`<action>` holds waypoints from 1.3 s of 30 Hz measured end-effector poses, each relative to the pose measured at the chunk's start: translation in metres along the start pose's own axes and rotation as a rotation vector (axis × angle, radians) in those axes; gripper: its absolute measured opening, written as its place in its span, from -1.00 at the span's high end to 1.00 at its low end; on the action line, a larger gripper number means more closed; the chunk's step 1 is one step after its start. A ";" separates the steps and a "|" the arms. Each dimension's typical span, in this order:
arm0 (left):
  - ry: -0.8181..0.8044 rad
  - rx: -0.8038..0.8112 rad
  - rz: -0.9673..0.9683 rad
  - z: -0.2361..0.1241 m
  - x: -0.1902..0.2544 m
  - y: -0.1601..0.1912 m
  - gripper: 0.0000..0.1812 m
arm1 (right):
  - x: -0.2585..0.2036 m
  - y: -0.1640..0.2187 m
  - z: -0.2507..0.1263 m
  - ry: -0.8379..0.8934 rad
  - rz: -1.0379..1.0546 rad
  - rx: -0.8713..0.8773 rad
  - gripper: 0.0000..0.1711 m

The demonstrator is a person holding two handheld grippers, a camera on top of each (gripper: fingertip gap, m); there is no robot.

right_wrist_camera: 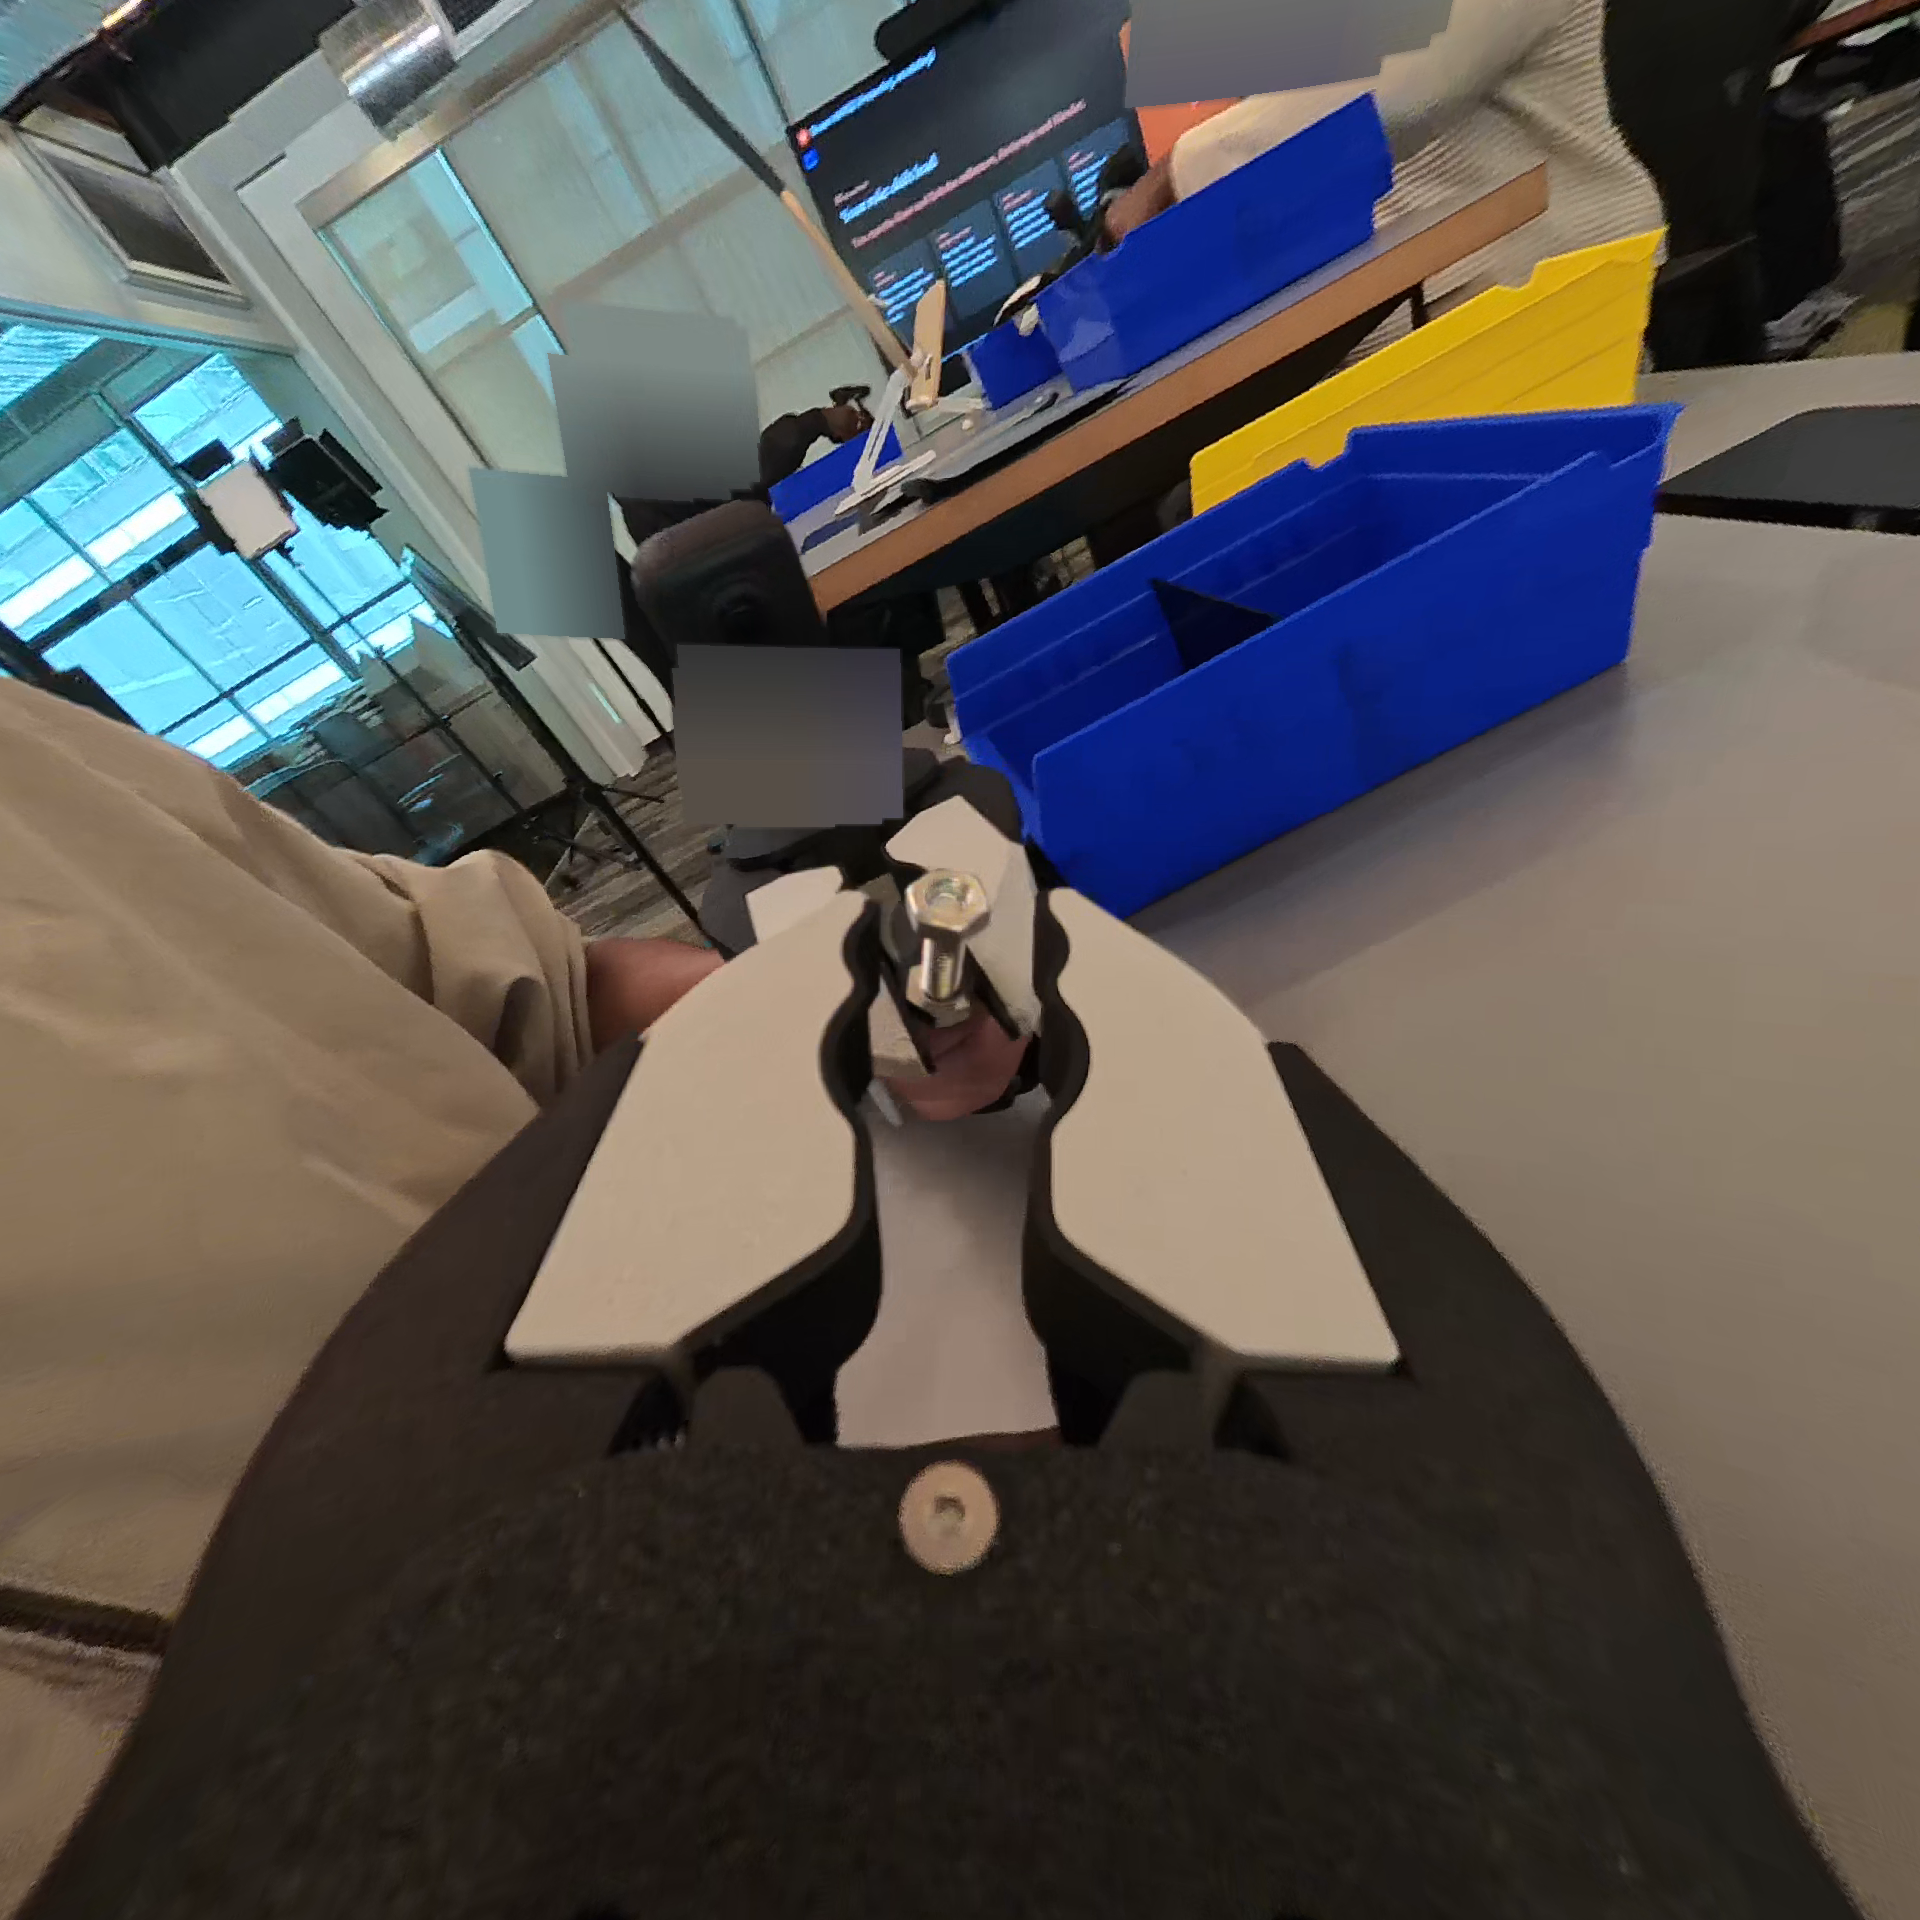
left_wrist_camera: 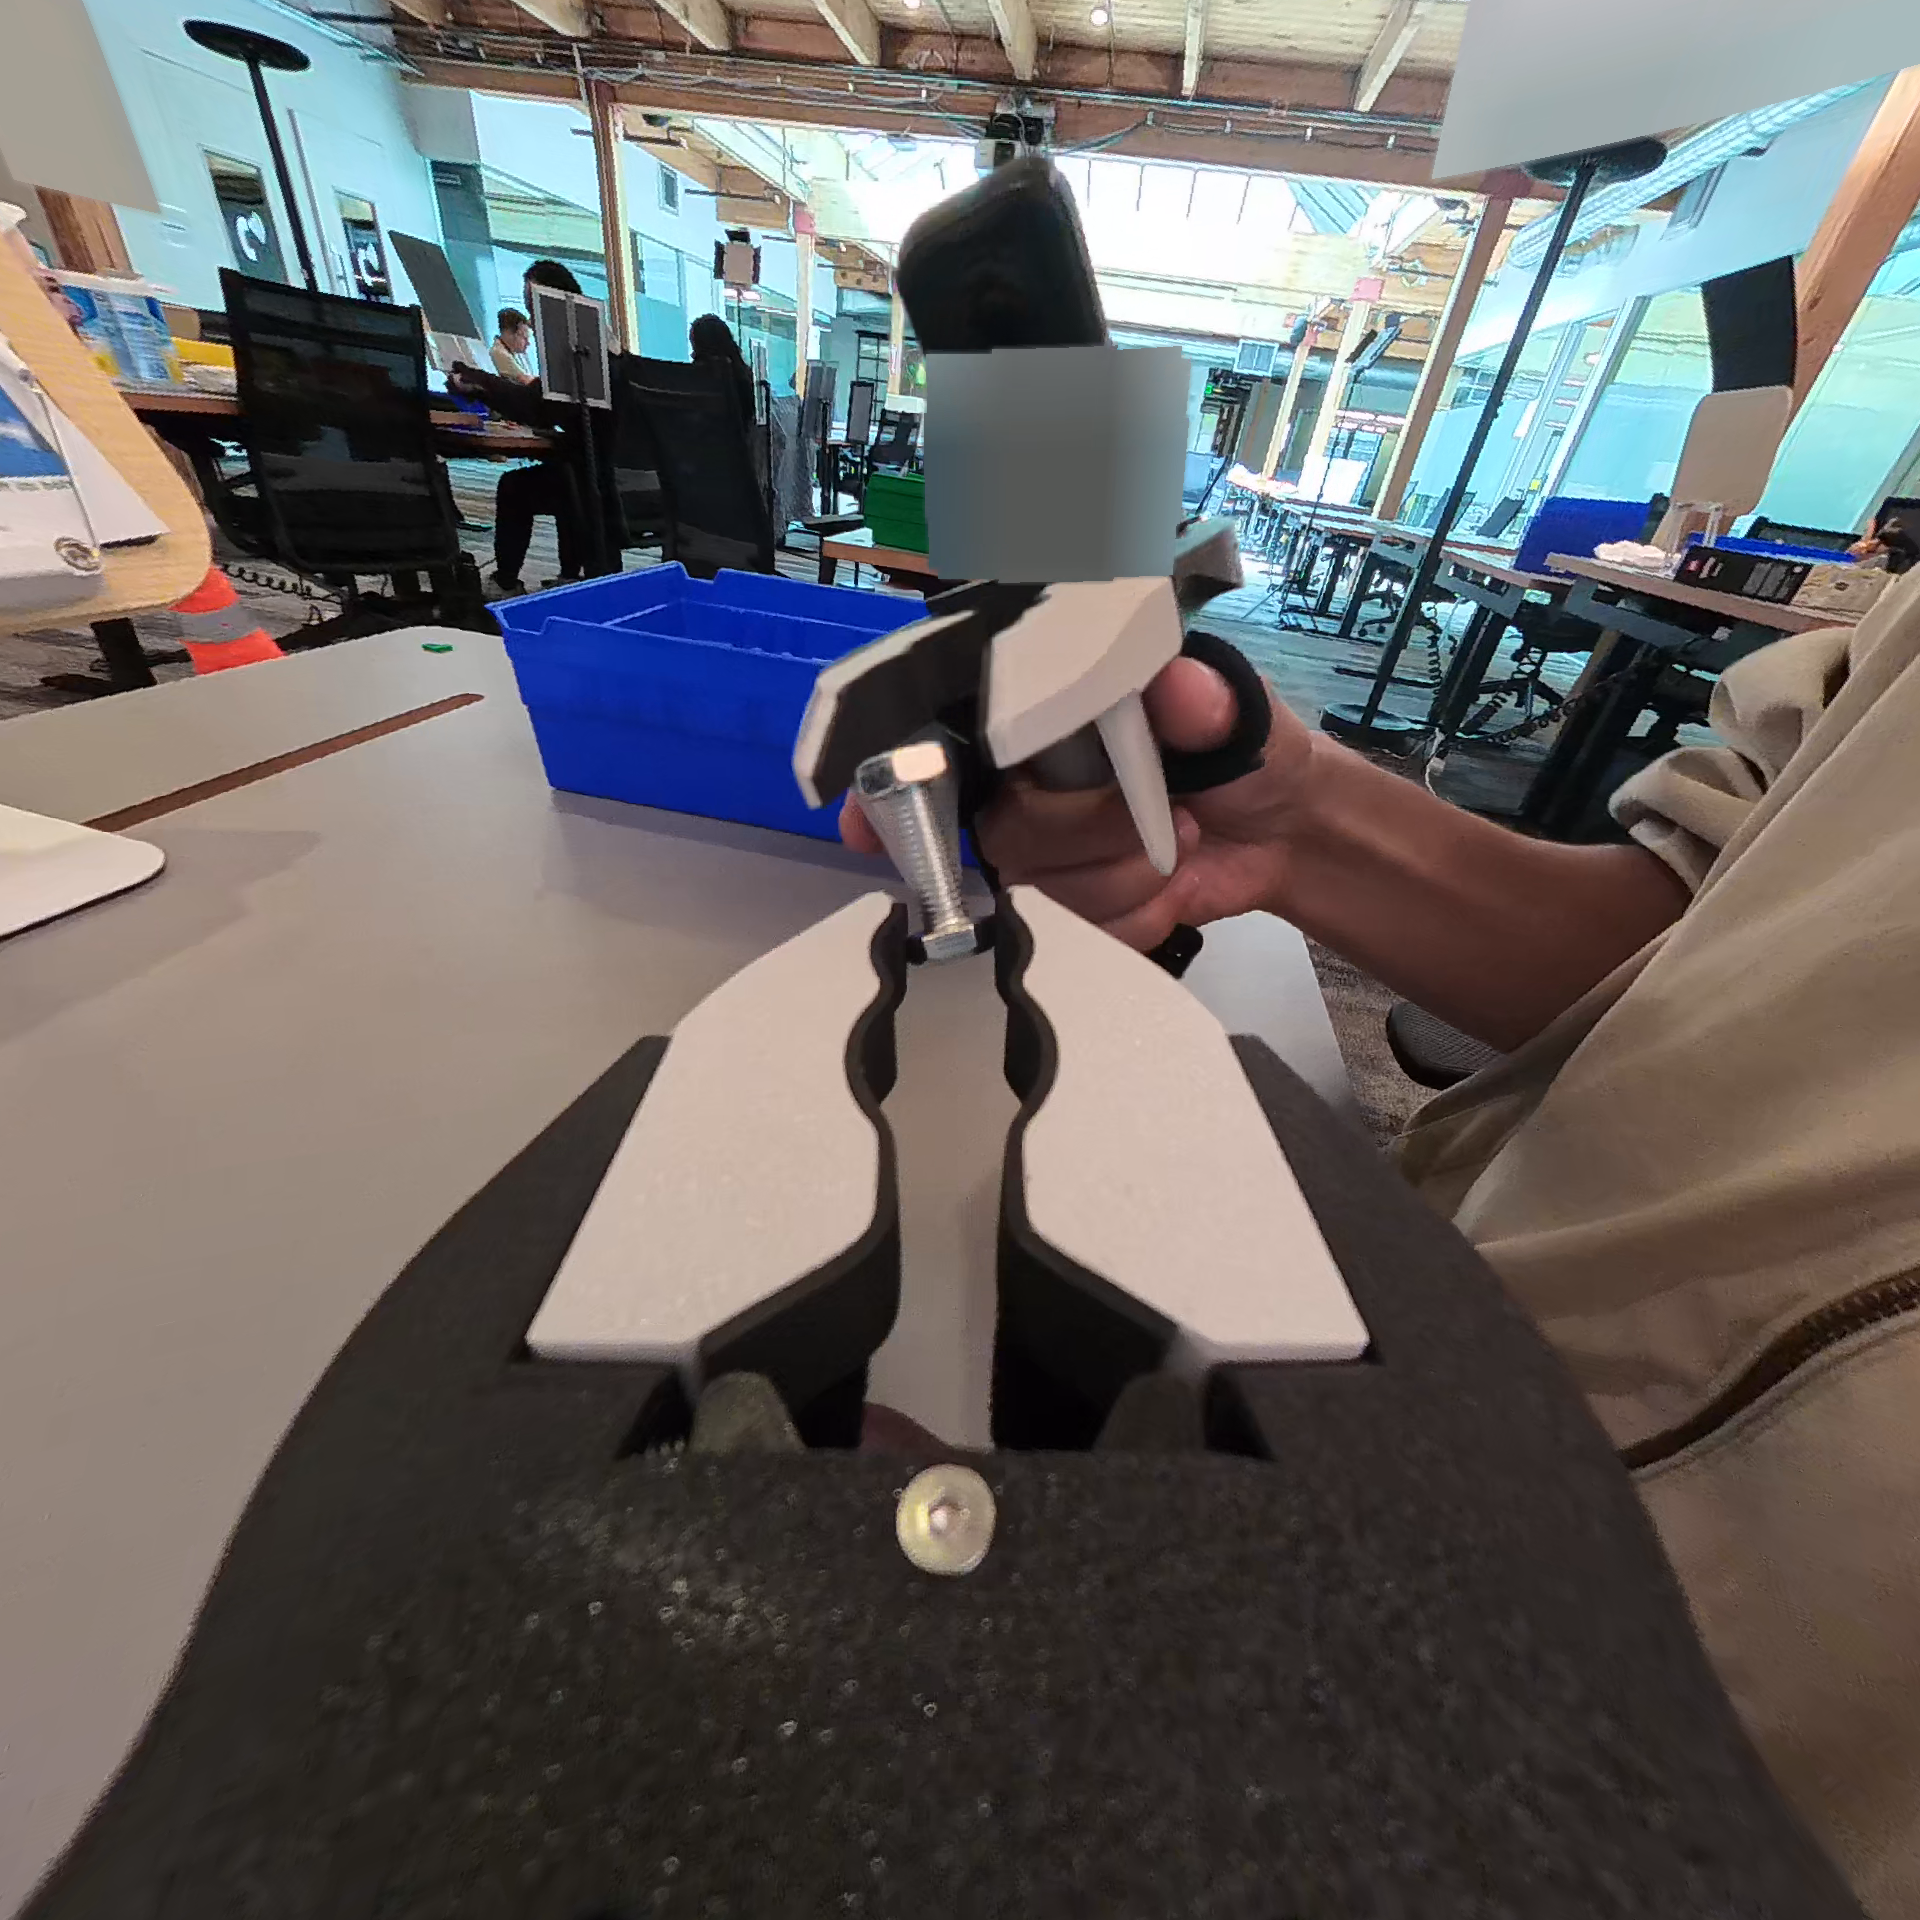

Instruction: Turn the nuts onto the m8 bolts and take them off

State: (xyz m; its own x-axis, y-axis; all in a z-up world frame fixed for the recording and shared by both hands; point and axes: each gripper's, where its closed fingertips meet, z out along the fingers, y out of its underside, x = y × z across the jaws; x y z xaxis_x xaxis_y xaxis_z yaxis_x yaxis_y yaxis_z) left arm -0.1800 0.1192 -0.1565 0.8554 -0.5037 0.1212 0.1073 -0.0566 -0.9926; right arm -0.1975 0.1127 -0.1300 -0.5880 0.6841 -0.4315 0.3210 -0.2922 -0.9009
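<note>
Left fingers: my left gripper's white-faced, black-padded fingers are pinched on the hex head of the zinc-plated steel bolt.
Right fingers: the right gripper's fingers stand apart on either side of the silver hex nut, and I see a gap on each side of it.
Bolt position: it is held in the air above the table, tilting up from the left tips toward the right gripper. In the right wrist view it runs down to the left gripper's tips.
Nut position: it sits at the free end of the bolt, with the thread end showing in its bore. In the left wrist view it lies just beside one right finger.
Bolt look: bright, fully threaded shank, clean and shiny.
Hand: a hand in a beige sleeve grips the right tool.
Blue bin: a blue plastic bin stands on the grey table beyond the grippers, with a dark divider across it. From here I cannot tell what lies on its floor.
Yellow bin: a yellow plastic bin sits just behind the blue one, its inside hidden.
Writing: a dark monitor on the far desk carries coloured text. I see none on the bolt or nut.
</note>
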 end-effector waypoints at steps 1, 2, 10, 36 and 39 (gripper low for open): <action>0.008 -0.005 -0.001 0.001 0.001 0.001 0.82 | -0.002 0.002 0.003 -0.010 -0.007 -0.007 0.66; 0.011 -0.005 -0.001 0.001 0.002 0.001 0.82 | -0.005 0.003 0.006 -0.021 -0.012 -0.012 0.65; -0.018 -0.001 0.003 0.000 -0.004 -0.001 0.82 | -0.007 0.002 0.008 -0.023 0.005 0.012 0.69; 0.002 0.015 -0.011 -0.004 -0.002 -0.005 0.82 | -0.015 0.000 0.011 -0.068 0.020 0.039 0.55; -0.007 0.021 -0.010 -0.006 -0.005 -0.007 0.82 | -0.016 0.000 0.008 -0.060 0.018 0.043 0.57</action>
State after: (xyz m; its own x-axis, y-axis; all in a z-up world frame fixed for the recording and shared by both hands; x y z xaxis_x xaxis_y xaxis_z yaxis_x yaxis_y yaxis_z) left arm -0.1877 0.1167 -0.1503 0.8579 -0.4968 0.1311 0.1261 -0.0438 -0.9911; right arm -0.1938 0.0970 -0.1236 -0.6263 0.6374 -0.4488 0.3004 -0.3339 -0.8935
